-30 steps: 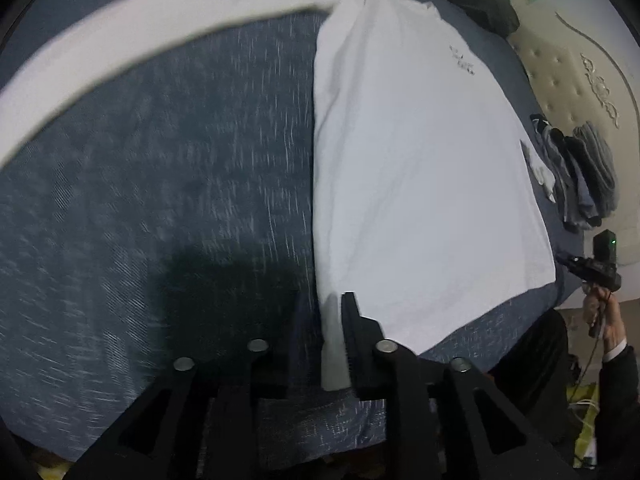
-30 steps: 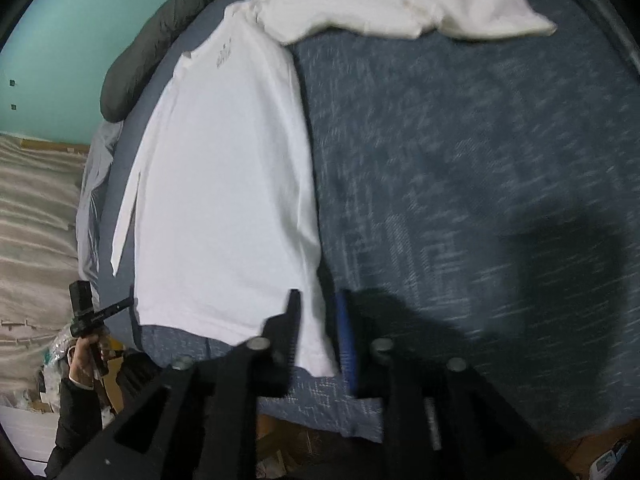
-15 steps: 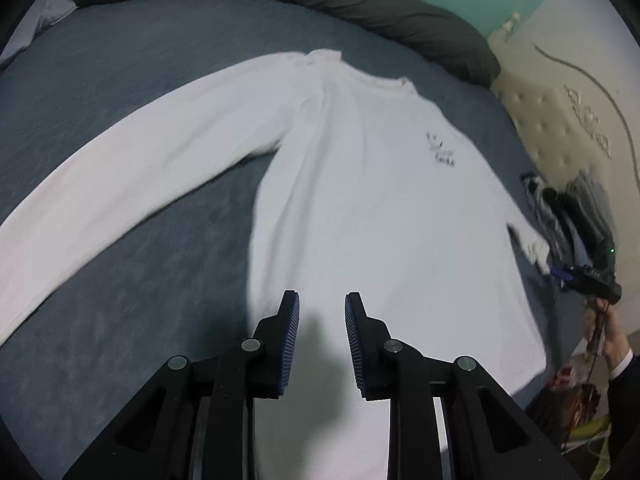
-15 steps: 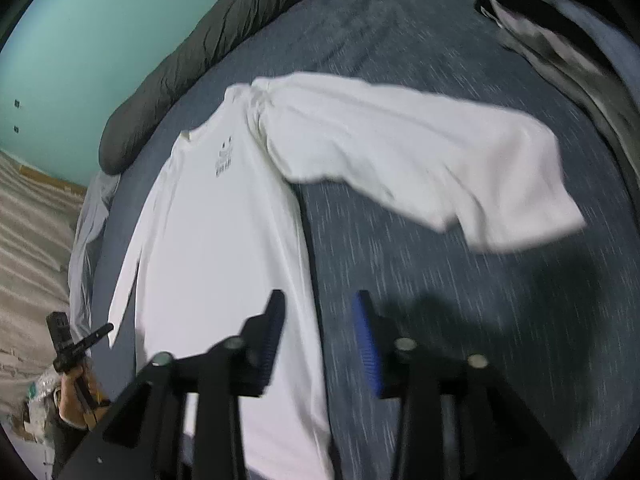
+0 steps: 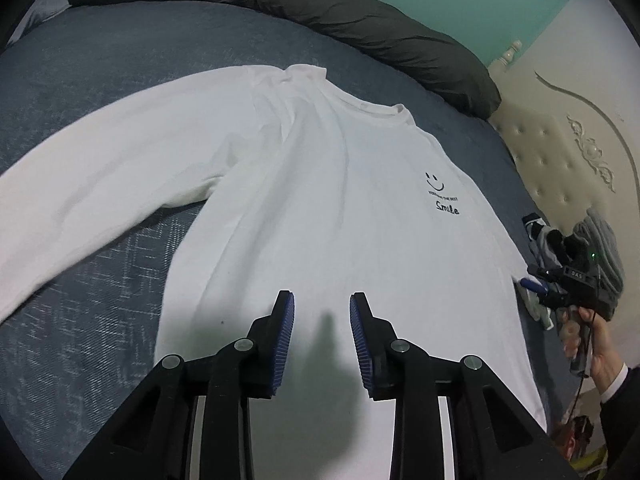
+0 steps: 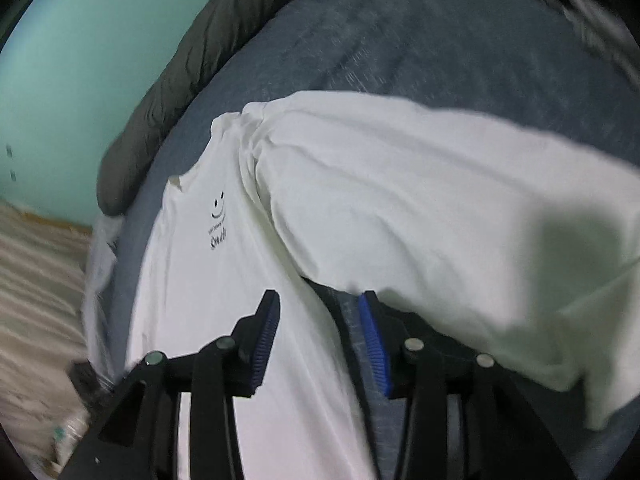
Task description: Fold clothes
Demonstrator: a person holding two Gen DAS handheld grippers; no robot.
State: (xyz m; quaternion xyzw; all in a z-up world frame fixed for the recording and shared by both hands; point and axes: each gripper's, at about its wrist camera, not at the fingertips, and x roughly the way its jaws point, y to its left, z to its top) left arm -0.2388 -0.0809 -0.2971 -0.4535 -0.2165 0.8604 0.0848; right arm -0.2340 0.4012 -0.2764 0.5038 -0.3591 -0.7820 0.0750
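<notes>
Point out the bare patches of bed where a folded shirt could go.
Bare blue bedspread lies between the white shirt and the dark bolster, and below the spread sleeve. By the headboard it is crowded with a clothes pile.

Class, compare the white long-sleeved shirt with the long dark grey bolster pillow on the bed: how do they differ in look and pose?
The white long-sleeved shirt lies flat and spread on the blue bedcover; the dark grey bolster pillow is plump and rounded. The shirt bears a small smiley print; the pillow is plain. The shirt lies mid-bed, the pillow along the far edge. Both are soft fabric and rest on the bed.
</notes>
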